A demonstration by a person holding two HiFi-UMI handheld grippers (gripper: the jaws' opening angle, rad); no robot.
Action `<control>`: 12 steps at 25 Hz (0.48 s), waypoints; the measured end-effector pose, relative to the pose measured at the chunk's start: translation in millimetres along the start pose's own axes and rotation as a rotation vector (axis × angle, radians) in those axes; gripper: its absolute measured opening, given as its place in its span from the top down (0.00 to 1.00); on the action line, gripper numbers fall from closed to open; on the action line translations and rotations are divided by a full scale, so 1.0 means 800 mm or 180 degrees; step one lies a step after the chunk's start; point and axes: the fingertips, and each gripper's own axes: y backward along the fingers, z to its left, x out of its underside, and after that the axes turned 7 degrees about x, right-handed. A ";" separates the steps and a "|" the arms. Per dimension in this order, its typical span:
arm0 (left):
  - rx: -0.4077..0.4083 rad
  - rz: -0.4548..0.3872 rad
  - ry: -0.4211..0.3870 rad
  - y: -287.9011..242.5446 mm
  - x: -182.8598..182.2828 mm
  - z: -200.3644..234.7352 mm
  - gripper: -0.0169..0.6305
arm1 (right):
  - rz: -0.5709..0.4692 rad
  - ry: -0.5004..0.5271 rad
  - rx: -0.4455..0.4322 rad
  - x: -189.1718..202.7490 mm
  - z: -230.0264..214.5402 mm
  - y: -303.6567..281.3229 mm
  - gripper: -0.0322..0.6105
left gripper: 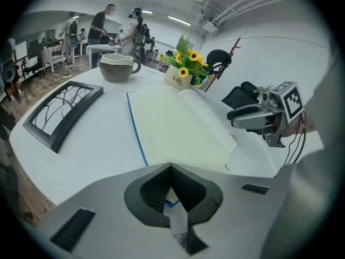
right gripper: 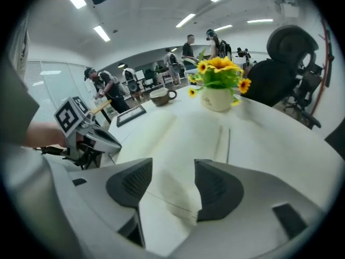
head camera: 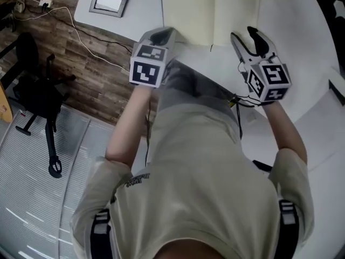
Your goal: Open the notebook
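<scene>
Head view looks down on one person's beige shirt (head camera: 199, 182) and two grippers held over the near edge of one white desk (head camera: 307, 47). One notebook (head camera: 210, 9) lies open at that edge, cream pages up, its far part cut off by the top of the picture. The left gripper (head camera: 166, 35) sits at the notebook's near left corner. Its fingers (left gripper: 153, 190) are closed tip to tip, and the blue cover corner shows in the gap behind the tips; whether they nip it is hard to make out. The right gripper (head camera: 249, 41) is over the near right corner, its fingers (right gripper: 129, 183) well apart and holding nothing, with only blurred page between them. Farther off, at the desk's left edge, lies one dark picture frame (left gripper: 64, 109). Beyond it stand one mug (left gripper: 117, 67) and one flower pot (left gripper: 178, 79). Several people stand in the room behind.
</scene>
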 end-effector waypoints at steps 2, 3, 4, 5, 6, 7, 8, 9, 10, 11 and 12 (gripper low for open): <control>0.0005 0.0010 -0.0006 0.001 0.000 0.000 0.97 | 0.0159 -0.0144 0.0069 0.022 -0.021 -0.002 0.49; 0.0010 0.0012 -0.0010 0.001 0.000 0.000 0.97 | 0.0244 -0.0260 0.0042 0.032 -0.024 -0.005 0.45; 0.0015 0.0010 -0.0012 0.001 0.001 0.000 0.97 | 0.0317 -0.0378 -0.0003 0.041 -0.023 -0.007 0.42; 0.0020 0.0005 -0.0014 0.000 0.001 0.000 0.97 | 0.0364 -0.0466 -0.0047 0.046 -0.020 -0.010 0.40; 0.0023 -0.0001 -0.0014 -0.001 0.000 0.000 0.97 | 0.0381 -0.0504 -0.0080 0.048 -0.016 -0.013 0.38; 0.0025 -0.0007 -0.0013 -0.001 0.000 0.000 0.97 | 0.0381 -0.0500 -0.0113 0.047 -0.010 -0.015 0.37; 0.0025 -0.0010 -0.0010 -0.002 -0.001 0.000 0.97 | 0.0378 -0.0482 -0.0158 0.045 -0.003 -0.016 0.37; 0.0023 -0.0013 -0.0005 -0.001 -0.002 -0.001 0.97 | 0.0373 -0.0471 -0.0214 0.042 0.005 -0.018 0.37; 0.0019 -0.0015 -0.0001 0.000 -0.003 -0.001 0.97 | 0.0369 -0.0465 -0.0271 0.038 0.014 -0.021 0.37; 0.0016 -0.0017 0.0001 0.001 -0.003 -0.001 0.97 | 0.0364 -0.0458 -0.0327 0.034 0.022 -0.023 0.37; 0.0015 -0.0020 0.0004 0.002 -0.004 -0.002 0.97 | 0.0352 -0.0455 -0.0392 0.029 0.030 -0.026 0.37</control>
